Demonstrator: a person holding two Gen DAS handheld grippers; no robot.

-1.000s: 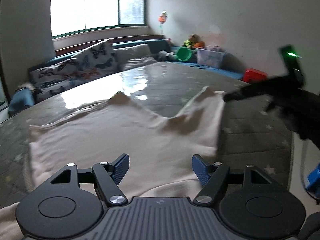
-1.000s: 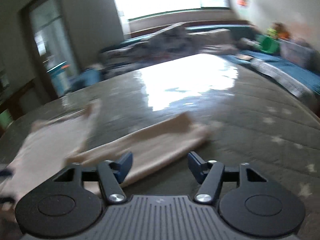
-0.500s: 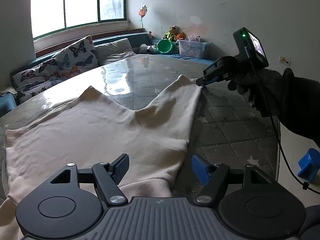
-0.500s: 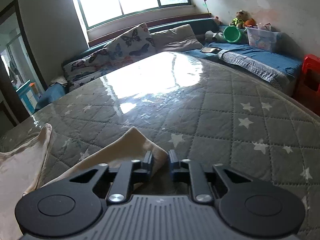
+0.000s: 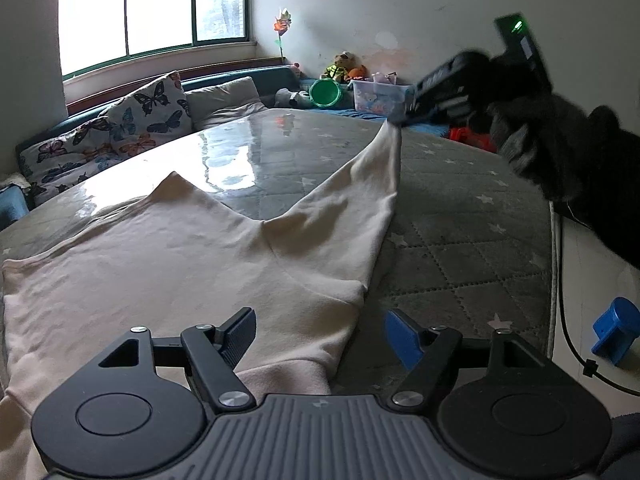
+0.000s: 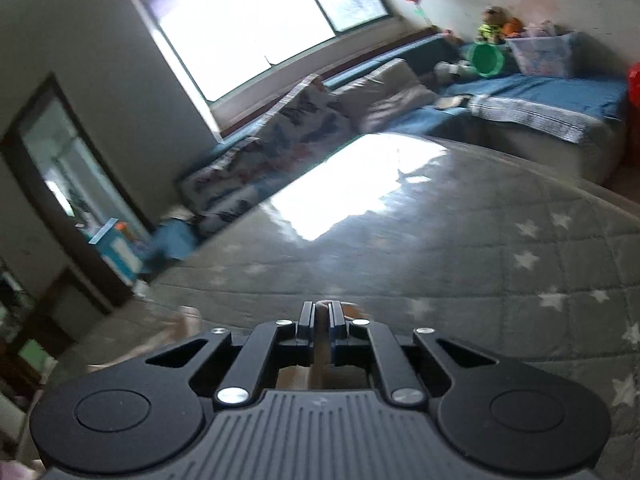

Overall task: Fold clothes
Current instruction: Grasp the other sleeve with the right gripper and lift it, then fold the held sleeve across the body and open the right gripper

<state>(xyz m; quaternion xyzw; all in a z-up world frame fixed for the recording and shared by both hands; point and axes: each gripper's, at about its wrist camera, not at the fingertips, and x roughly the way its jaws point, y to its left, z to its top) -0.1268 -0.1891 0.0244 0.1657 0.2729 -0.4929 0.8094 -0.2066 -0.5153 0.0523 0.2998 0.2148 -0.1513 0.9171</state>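
Observation:
A cream garment [image 5: 180, 264] lies spread on the grey star-quilted mattress [image 5: 460, 240]. My left gripper [image 5: 320, 320] hovers low over its near right hem, jaws wide and still opening, nothing pinched; the cloth lies under the left finger [image 5: 240, 332]. My right gripper [image 5: 404, 114], held by a dark-gloved hand [image 5: 560, 140], is shut on the garment's far right tip and holds it off the mattress, so that strip stretches upward. In the right wrist view the gripper [image 6: 322, 312] is shut with a sliver of cream cloth [image 6: 322, 306] between the pads.
Butterfly cushions [image 5: 120, 132] and a bench line the far wall under the window. A green bucket [image 5: 325, 94], a toy box [image 5: 378, 98] and a red stool [image 5: 466, 136] stand at the back right. A blue object [image 5: 614, 330] and a cable [image 5: 568, 320] lie on the floor.
My right gripper shut on the garment's far right tip, then lifted it up off the mattress and rolled. The left gripper stayed over the near hem.

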